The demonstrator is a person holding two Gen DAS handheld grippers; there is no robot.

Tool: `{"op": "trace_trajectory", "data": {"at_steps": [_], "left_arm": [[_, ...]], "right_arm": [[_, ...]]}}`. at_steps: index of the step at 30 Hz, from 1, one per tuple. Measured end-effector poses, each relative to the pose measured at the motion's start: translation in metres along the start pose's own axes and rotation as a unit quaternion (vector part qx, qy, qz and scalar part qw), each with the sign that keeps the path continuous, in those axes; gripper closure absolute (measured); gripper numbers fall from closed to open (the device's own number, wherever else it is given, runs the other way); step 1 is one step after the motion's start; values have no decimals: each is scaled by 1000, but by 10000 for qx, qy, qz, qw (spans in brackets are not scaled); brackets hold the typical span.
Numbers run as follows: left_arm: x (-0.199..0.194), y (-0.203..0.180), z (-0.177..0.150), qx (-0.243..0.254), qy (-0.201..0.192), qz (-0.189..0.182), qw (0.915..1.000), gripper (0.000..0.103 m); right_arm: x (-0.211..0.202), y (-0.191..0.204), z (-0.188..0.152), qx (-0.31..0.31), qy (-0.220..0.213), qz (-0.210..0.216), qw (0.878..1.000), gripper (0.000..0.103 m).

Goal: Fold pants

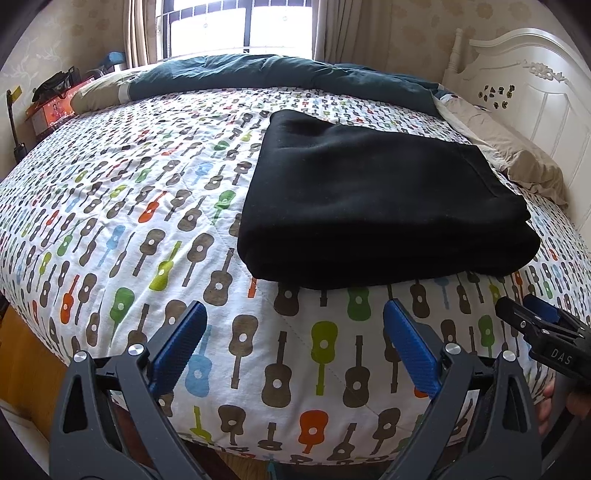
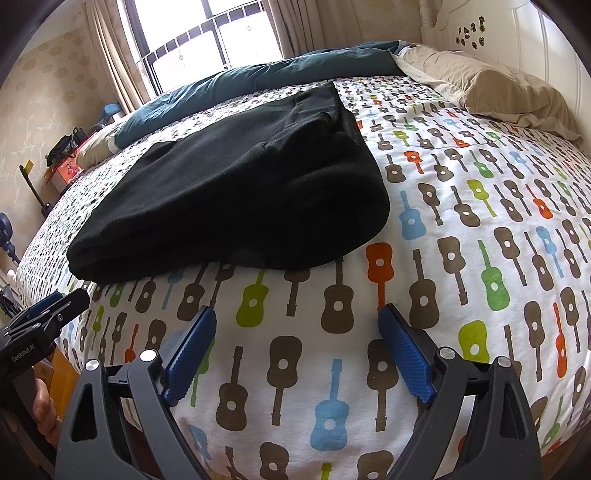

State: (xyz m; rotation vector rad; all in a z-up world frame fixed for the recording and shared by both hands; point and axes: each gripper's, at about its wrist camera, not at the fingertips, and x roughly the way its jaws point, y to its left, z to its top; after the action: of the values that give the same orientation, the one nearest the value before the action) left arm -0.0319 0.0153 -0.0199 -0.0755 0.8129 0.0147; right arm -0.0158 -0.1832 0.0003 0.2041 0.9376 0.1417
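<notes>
The black pants [image 1: 373,206] lie folded into a thick rectangular stack on the guitar-print bedspread [image 1: 147,206]. They also show in the right wrist view [image 2: 236,199], left of centre. My left gripper [image 1: 295,317] is open and empty, held above the near edge of the bed, short of the pants. My right gripper [image 2: 297,321] is open and empty too, just in front of the stack's near edge. The right gripper shows at the right edge of the left wrist view [image 1: 524,310], and the left gripper at the left edge of the right wrist view [image 2: 62,299].
A dark teal duvet [image 1: 258,74] is bunched along the far side under the window [image 1: 236,26]. A beige pillow [image 2: 487,92] lies against the white headboard [image 1: 535,96]. Boxes and a bag [image 1: 51,99] stand at the far left. The bed's near edge drops to a wooden floor [image 1: 22,369].
</notes>
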Motion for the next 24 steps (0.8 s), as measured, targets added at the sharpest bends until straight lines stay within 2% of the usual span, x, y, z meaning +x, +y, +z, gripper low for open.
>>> {"op": "trace_trajectory", "data": {"at_steps": [24], "left_arm": [[1, -4, 1, 85, -9, 94, 9999, 6]], "right_arm": [[1, 2, -1, -72, 4, -39, 10000, 14]]}}
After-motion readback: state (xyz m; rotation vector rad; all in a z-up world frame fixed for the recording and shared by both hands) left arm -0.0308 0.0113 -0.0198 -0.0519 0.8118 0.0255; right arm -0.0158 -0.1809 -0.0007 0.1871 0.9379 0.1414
